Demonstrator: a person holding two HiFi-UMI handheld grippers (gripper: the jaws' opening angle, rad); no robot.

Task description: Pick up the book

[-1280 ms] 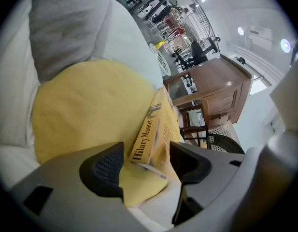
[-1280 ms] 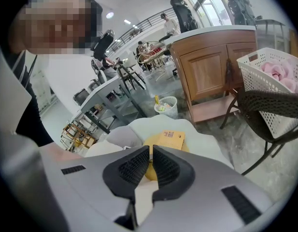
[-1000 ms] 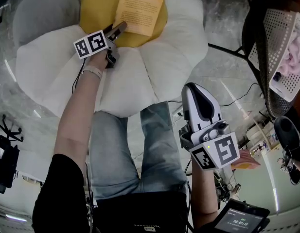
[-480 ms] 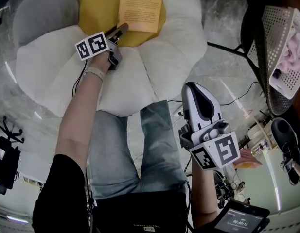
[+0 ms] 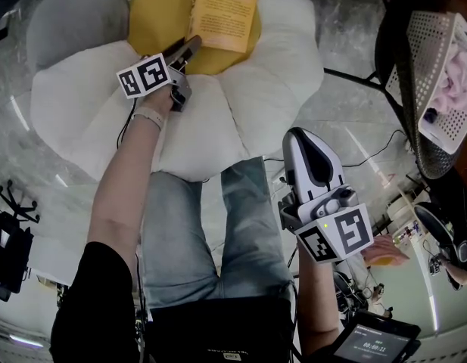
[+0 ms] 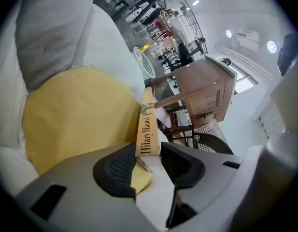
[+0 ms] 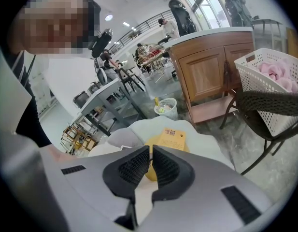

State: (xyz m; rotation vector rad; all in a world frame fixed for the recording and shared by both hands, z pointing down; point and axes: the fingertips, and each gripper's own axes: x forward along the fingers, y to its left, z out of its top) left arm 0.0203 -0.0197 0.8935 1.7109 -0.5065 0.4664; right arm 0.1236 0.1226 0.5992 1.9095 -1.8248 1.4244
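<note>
On the yellow centre of a flower-shaped cushion lies the book, back cover up. Left gripper: fingers have just been closing and now clamp the book at its spine corner, one pad on each cover. Right gripper: held well apart from the book, beside the person's leg, fingers drawn almost together with nothing between them
</note>
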